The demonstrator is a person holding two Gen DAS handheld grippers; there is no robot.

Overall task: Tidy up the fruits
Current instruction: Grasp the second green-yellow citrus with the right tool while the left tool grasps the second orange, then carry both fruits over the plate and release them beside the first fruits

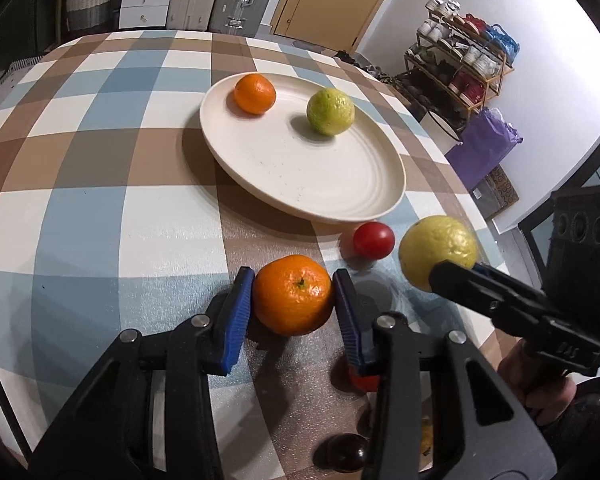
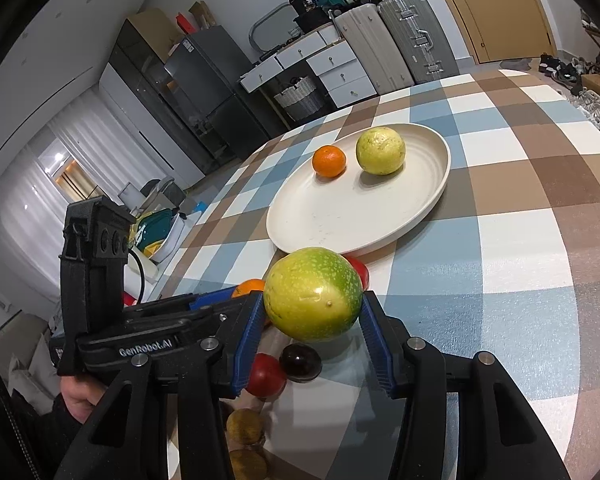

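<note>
Stem-up mandarin [image 1: 293, 295] clamped in left gripper [image 1: 294, 300] jaws; round green-yellow fruit [image 2: 313, 294], no evident long axis, in right gripper [image 2: 312, 316] jaws.

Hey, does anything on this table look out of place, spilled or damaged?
Nothing spilled or damaged. The plate holds only an orange and a green fruit; a red fruit and other small fruits lie loose on the tablecloth beside it.

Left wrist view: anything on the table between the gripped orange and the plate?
No, bare checked cloth between the orange in the left tool and the plate. The red tomato sits off to the right.
</note>
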